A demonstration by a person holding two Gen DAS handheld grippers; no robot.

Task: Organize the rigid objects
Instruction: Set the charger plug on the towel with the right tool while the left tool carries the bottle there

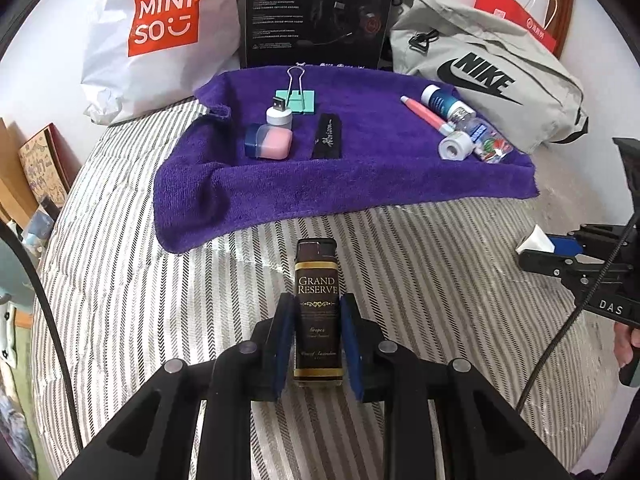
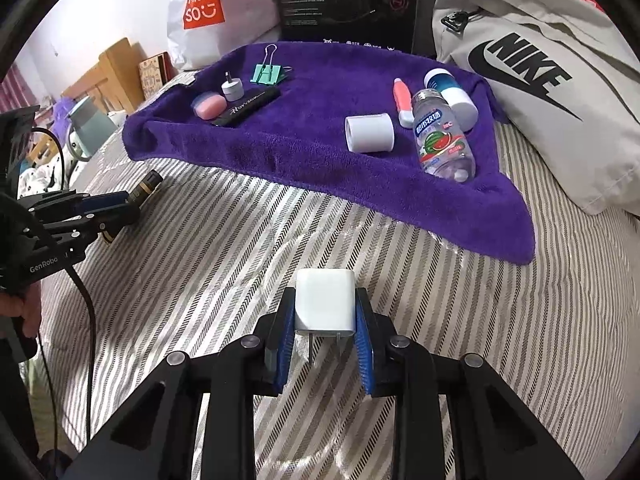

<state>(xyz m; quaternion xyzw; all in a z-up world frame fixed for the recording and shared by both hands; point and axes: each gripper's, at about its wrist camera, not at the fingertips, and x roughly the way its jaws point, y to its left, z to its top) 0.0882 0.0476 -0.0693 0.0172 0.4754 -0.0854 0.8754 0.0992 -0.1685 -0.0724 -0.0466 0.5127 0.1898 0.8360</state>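
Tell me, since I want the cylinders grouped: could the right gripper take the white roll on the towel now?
Probably not yet: the right gripper is shut on a white charger. The path to the white roll looks open.

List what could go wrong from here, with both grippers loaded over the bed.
The left gripper grips the lighter by its lower half only; it could pivot or slip. The right gripper pinches the smooth white charger, which may twist. On the towel, the bottle lies on its side and could roll if nudged.

A purple towel (image 1: 352,176) lies on grey-and-white striped bedding (image 1: 160,300), bearing a mint binder clip (image 1: 298,100).
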